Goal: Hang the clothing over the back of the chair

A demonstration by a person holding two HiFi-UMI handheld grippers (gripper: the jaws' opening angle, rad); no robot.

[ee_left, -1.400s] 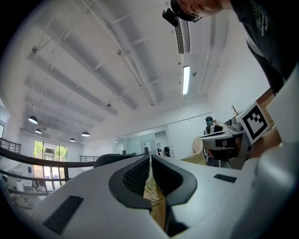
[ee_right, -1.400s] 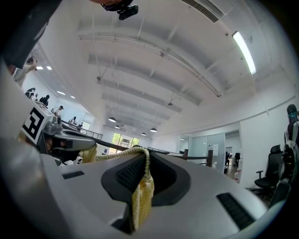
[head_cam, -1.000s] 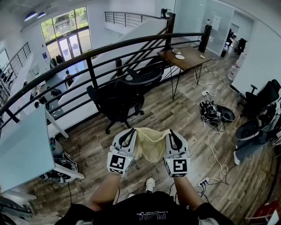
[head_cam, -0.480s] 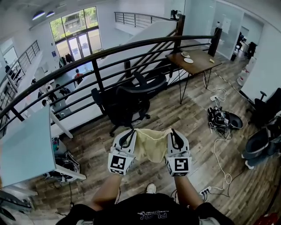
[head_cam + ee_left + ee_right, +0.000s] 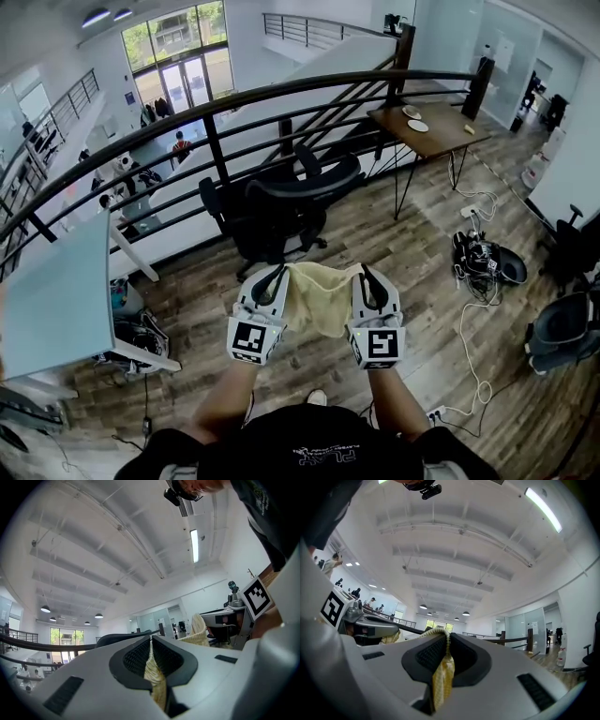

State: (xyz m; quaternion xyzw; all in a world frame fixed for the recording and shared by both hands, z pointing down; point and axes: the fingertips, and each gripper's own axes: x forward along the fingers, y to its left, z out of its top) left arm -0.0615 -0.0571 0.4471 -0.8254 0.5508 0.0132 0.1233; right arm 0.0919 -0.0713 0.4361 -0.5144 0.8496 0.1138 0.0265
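A pale yellow knitted garment (image 5: pixel 321 298) hangs stretched between my two grippers in the head view. My left gripper (image 5: pixel 278 270) is shut on its left edge, and the cloth (image 5: pixel 153 674) shows pinched between the dark pads. On the other side, my right gripper (image 5: pixel 364 270) is shut on the right edge, with the cloth (image 5: pixel 443 677) squeezed between its pads. A black office chair (image 5: pixel 281 206) stands just beyond the garment, its curved backrest (image 5: pixel 314 183) facing me, a short way in front of both grippers.
A dark curved railing (image 5: pixel 216 117) runs behind the chair above a lower floor. A wooden desk (image 5: pixel 431 122) stands at the right rear. Cables and a power strip (image 5: pixel 473 272) lie on the wooden floor at right. A white table (image 5: pixel 56 309) is at left.
Both grippers, still holding the garment, have moved forward toward the chair; the chair and railing now sit closer and more central in the head view.
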